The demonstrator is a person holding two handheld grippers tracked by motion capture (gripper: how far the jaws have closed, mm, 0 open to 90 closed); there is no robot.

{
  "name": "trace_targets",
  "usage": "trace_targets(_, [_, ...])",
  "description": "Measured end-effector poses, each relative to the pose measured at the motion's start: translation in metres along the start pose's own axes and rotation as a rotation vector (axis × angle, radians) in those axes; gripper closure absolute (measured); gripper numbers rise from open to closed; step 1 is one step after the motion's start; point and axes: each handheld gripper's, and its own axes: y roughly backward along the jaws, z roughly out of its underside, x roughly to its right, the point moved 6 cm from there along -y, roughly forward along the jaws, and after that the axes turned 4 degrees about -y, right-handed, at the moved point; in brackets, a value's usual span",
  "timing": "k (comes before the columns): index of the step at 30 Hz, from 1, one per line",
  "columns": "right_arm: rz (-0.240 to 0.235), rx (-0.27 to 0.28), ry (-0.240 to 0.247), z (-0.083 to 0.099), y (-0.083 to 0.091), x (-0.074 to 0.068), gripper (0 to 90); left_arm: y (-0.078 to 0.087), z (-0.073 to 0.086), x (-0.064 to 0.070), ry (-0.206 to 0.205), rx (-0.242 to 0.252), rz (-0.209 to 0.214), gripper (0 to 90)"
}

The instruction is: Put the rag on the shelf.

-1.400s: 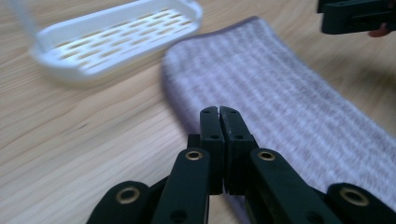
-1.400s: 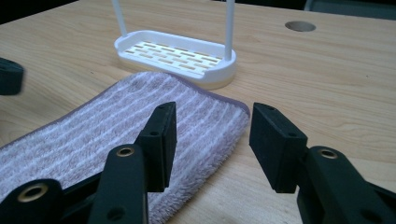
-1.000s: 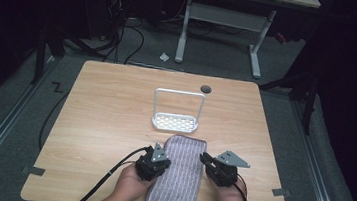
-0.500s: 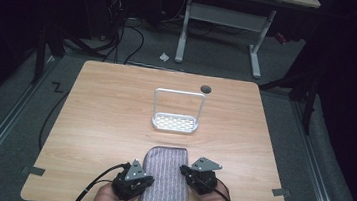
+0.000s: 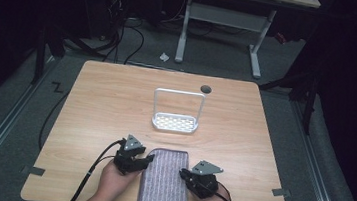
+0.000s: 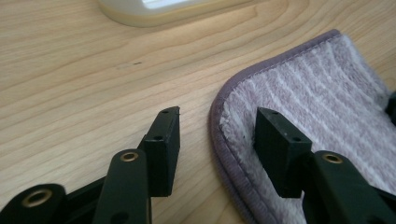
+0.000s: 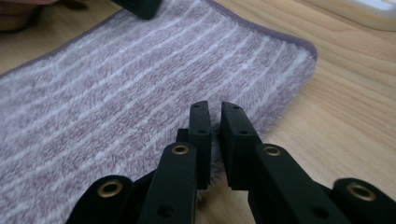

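- Wooden table (image 5: 100, 107) in a dark room, white rack (image 5: 176, 114) standing mid-table.
- Striped towel (image 5: 163, 187) now lies flat at the near edge; a second ago it sat skewed, farther up.
- Left gripper (image 6: 217, 135) jaws wide, straddling the towel's hem.
- Right gripper (image 7: 215, 122) jaws nearly closed at the other edge, holding nothing clearly.
- Looks squared up for folding, I'd guess.

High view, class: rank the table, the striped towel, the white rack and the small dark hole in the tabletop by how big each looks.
1. Table
2. Striped towel, partly cut off at the bottom edge
3. White rack
4. Dark hole
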Motion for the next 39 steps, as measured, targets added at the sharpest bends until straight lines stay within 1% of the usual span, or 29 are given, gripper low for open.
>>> trace_targets(3, [-0.01,-0.002,0.008,0.002,0.002,-0.001,82.9,-0.004,-0.003,0.004,-0.009,-0.002,-0.005,53.7])
trace_targets(7, [-0.017,0.009,-0.001,0.001,0.004,0.0,80.0,-0.008,-0.004,0.009,-0.006,-0.001,-0.007,62.5])
trace_targets(8, [-0.002,0.034,-0.012,-0.003,0.007,0.002,76.0,-0.008,-0.004,0.009,-0.003,-0.002,-0.007,66.4])
trace_targets(9, [-0.002,0.034,-0.012,-0.003,0.007,0.002,76.0,-0.008,-0.004,0.009,0.004,-0.002,-0.005,66.4])
trace_targets(10, [0.026,0.052,-0.014,-0.006,0.008,0.005,72.7,-0.008,-0.004,0.008,0.016,0.001,0.001,68.4])
trace_targets(11, [0.054,0.071,-0.033,-0.008,0.008,0.009,68.9,-0.008,-0.004,0.006,0.033,0.002,0.005,70.0])
trace_targets(13, [0.092,0.095,-0.089,-0.013,0.008,0.016,62.8,-0.008,-0.004,0.004,0.054,0.004,0.013,72.8])
trace_targets(14, [0.114,0.104,-0.113,-0.015,0.007,0.02,60.6,-0.008,-0.004,0.004,0.054,0.003,0.012,73.4])
trace_targets(15, [0.133,0.11,-0.165,-0.02,0.003,0.028,58.2,-0.008,-0.004,0.005,0.053,0.003,0.01,74.2])
trace_targets(16, [0.135,0.108,-0.185,-0.021,0.0,0.03,57.7,-0.008,-0.004,0.005,0.049,0.003,0.004,74.4])
trace_targets(17, [0.135,0.108,-0.185,-0.021,0.0,0.03,57.7,-0.008,-0.004,0.005,0.047,0.003,0.002,74.4])
trace_targets(18, [0.131,0.106,-0.201,-0.023,-0.004,0.032,57.3,-0.008,-0.004,0.005,0.048,0.003,0.002,74.5])
trace_targets(19, [0.135,0.097,-0.203,-0.024,-0.009,0.033,56.9,-0.008,-0.004,0.005,0.048,0.003,0.002,74.5])
trace_targets(21, [0.151,0.056,-0.206,-0.025,-0.021,0.032,57.0,-0.007,-0.004,0.005,0.051,0.004,0.002,74.5])
trace_targets(22, [0.151,0.056,-0.206,-0.025,-0.021,0.032,57.0,-0.007,-0.004,0.005,0.051,0.003,0.001,74.5])
trace_targets(24, [0.165,0.032,-0.199,-0.024,-0.027,0.029,59.0,-0.007,-0.004,0.005,0.054,0.003,-0.001,75.1])
trace_targets(25, [0.169,0.025,-0.205,-0.025,-0.028,0.027,62.5,-0.007,-0.004,0.005,0.053,0.002,-0.005,76.3])
trace_targets(26, [0.169,0.025,-0.205,-0.025,-0.028,0.027,62.5,-0.007,-0.004,0.005,0.052,0.002,-0.009,76.3])
trace_targets(27, [0.171,0.026,-0.206,-0.025,-0.029,0.027,65.1,-0.007,-0.004,0.005,0.05,0.001,-0.014,76.7])
trace_targets(28, [0.169,0.024,-0.194,-0.025,-0.03,0.024,71.6,-0.007,-0.004,0.005,0.049,0.001,-0.018,77.7])
trace_targets(29, [0.169,0.024,-0.194,-0.025,-0.03,0.024,71.6,-0.007,-0.004,0.005,0.049,0.0,-0.019,77.7])
trace_targets(32, [0.152,0.022,-0.179,-0.027,-0.033,0.019,84.2,-0.008,-0.004,0.005,0.063,0.001,-0.01,79.3])
trace_targets(33, [0.152,0.022,-0.179,-0.027,-0.033,0.019,84.2,-0.008,-0.004,0.005,0.06,0.001,-0.012,79.3])
trace_targets(34, [0.144,0.047,-0.16,-0.03,-0.032,0.018,85.4,-0.008,-0.004,0.005,0.058,0.0,-0.018,79.8])
trace_targets(35, [0.135,0.068,-0.16,-0.031,-0.031,0.016,85.4,-0.007,-0.004,0.005,0.049,0.009,-0.033,79.9])
trace_targets(36, [0.135,0.083,-0.154,-0.032,-0.029,0.015,85.4,-0.007,-0.004,0.005,0.049,0.009,-0.033,79.9])
trace_targets(37, [0.14,0.102,-0.143,-0.034,-0.027,0.014,85.4,-0.005,-0.005,0.006,0.04,0.026,-0.035,79.9])
trace_targets(38, [0.14,0.102,-0.143,-0.034,-0.027,0.014,85.4,-0.003,-0.006,0.007,0.032,0.05,-0.035,79.9])
trace_targets(39, [0.143,0.12,-0.139,-0.035,-0.025,0.014,85.4,-0.001,-0.006,0.009,0.027,0.075,-0.034,79.9])
